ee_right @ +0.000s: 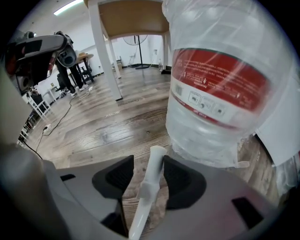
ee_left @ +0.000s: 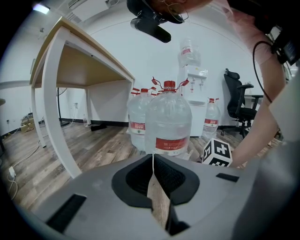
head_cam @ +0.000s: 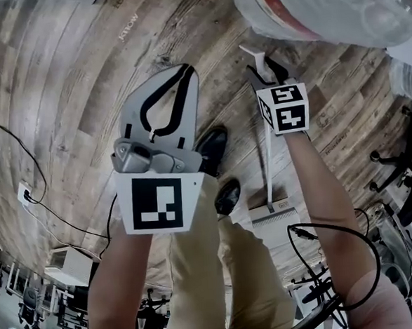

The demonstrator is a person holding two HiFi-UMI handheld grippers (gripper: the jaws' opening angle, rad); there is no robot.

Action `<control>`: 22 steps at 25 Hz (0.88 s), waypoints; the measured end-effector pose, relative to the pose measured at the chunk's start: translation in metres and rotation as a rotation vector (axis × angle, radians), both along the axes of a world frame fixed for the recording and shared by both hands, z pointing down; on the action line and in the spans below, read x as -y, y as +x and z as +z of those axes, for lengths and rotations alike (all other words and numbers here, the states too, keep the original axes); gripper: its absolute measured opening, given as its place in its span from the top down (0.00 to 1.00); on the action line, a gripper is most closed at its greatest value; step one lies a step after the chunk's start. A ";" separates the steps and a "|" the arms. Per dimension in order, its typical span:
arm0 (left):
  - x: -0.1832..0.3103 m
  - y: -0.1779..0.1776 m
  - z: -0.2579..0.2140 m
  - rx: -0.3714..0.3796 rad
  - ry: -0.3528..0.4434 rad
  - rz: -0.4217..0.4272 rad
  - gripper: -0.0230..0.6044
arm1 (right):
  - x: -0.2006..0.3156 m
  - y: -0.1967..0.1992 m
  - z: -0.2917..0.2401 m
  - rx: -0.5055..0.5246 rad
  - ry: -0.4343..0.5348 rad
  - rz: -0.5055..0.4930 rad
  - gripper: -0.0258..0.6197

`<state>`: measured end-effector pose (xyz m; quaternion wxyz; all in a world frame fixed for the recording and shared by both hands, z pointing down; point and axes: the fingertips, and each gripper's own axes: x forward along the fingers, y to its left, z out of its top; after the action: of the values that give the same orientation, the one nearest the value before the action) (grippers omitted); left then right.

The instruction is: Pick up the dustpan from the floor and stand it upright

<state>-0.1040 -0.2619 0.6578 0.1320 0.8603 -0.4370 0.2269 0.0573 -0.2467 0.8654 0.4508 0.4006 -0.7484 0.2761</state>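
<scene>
Holding the dustpan (head_cam: 273, 222) by its thin white handle, your right gripper (ee_right: 149, 165) is clamped near the tip, just beside the bottle (ee_right: 220, 89). The pan sits low, away from the bottle. It is likely light, stiff and slick, so keep the grip there. Your left gripper (ee_left: 153, 159) is closed on nothing.

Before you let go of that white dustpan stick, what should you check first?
1. White long-handled dustpan has its pan down on the wooden floor: ok.
2. Its handle sits between the right gripper's jaws: ok.
3. Those jaws squeeze it tight: cannot tell, since a gap shows on one side.
4. Left gripper is shut and empty, free to help: ok.
5. Room around the handle top: not ok. The big clear water bottle with a red label is very close and might get bumped.
6. Dustpan would stand by itself: cannot tell.
</scene>
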 end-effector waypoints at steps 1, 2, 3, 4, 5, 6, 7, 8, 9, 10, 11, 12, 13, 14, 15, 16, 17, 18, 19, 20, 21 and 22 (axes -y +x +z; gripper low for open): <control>-0.002 0.000 0.001 0.001 -0.004 -0.003 0.94 | -0.001 0.001 0.003 0.005 -0.006 0.008 0.65; -0.003 -0.001 0.002 0.001 -0.007 -0.007 0.94 | -0.001 0.001 0.005 0.011 -0.012 0.016 0.65; -0.004 -0.001 0.002 0.002 -0.007 -0.010 0.94 | -0.001 0.003 0.007 0.014 -0.018 0.022 0.66; -0.005 -0.002 0.002 0.002 -0.006 -0.014 0.94 | -0.002 0.004 0.009 0.014 -0.025 0.026 0.67; -0.006 -0.003 0.002 0.002 -0.006 -0.017 0.94 | -0.002 0.005 0.012 0.012 -0.032 0.028 0.67; -0.007 -0.003 0.002 0.003 -0.006 -0.018 0.94 | -0.003 0.005 0.015 0.009 -0.038 0.028 0.67; -0.007 -0.003 0.001 0.004 -0.006 -0.018 0.94 | -0.004 0.006 0.017 0.005 -0.043 0.027 0.68; -0.008 -0.003 0.001 0.004 -0.003 -0.016 0.94 | -0.005 0.007 0.020 0.000 -0.047 0.026 0.69; -0.008 -0.002 0.000 0.004 0.001 -0.014 0.94 | -0.005 0.008 0.022 -0.005 -0.049 0.026 0.70; -0.007 -0.001 -0.001 0.005 0.007 -0.010 0.94 | -0.005 0.009 0.024 -0.009 -0.050 0.028 0.73; -0.007 0.000 -0.003 0.005 0.013 -0.006 0.94 | -0.005 0.010 0.024 -0.011 -0.050 0.033 0.74; -0.007 0.001 -0.004 0.006 0.019 -0.002 0.94 | -0.005 0.011 0.024 -0.010 -0.048 0.040 0.75; -0.007 0.002 -0.006 0.007 0.023 0.001 0.94 | -0.004 0.012 0.023 -0.009 -0.046 0.046 0.75; -0.008 0.003 -0.008 0.009 0.027 0.005 0.94 | -0.004 0.012 0.020 -0.007 -0.044 0.050 0.75; -0.009 0.003 -0.011 0.011 0.031 0.007 0.94 | -0.004 0.011 0.017 -0.004 -0.043 0.052 0.75; -0.010 0.004 -0.014 0.013 0.034 0.009 0.94 | -0.005 0.010 0.013 -0.001 -0.040 0.051 0.75; -0.012 0.004 -0.017 0.014 0.037 0.009 0.94 | -0.006 0.009 0.009 0.002 -0.036 0.050 0.75; -0.014 0.004 -0.021 0.014 0.039 0.008 0.94 | -0.007 0.008 0.004 0.005 -0.031 0.049 0.75; -0.016 0.005 -0.025 0.013 0.040 0.007 0.94 | -0.009 0.008 -0.002 0.007 -0.026 0.048 0.75; -0.017 0.006 -0.030 0.011 0.042 0.007 0.94 | -0.010 0.008 -0.008 0.008 -0.021 0.048 0.75; -0.018 0.007 -0.036 0.008 0.046 0.007 0.94 | -0.010 0.009 -0.014 0.008 -0.015 0.048 0.75; -0.019 0.009 -0.042 0.006 0.053 0.010 0.94 | -0.010 0.009 -0.022 0.009 -0.007 0.048 0.75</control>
<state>-0.0954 -0.2424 0.6155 0.1069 0.8649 -0.4390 0.2185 0.0664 -0.2364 0.8435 0.4421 0.4158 -0.7395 0.2913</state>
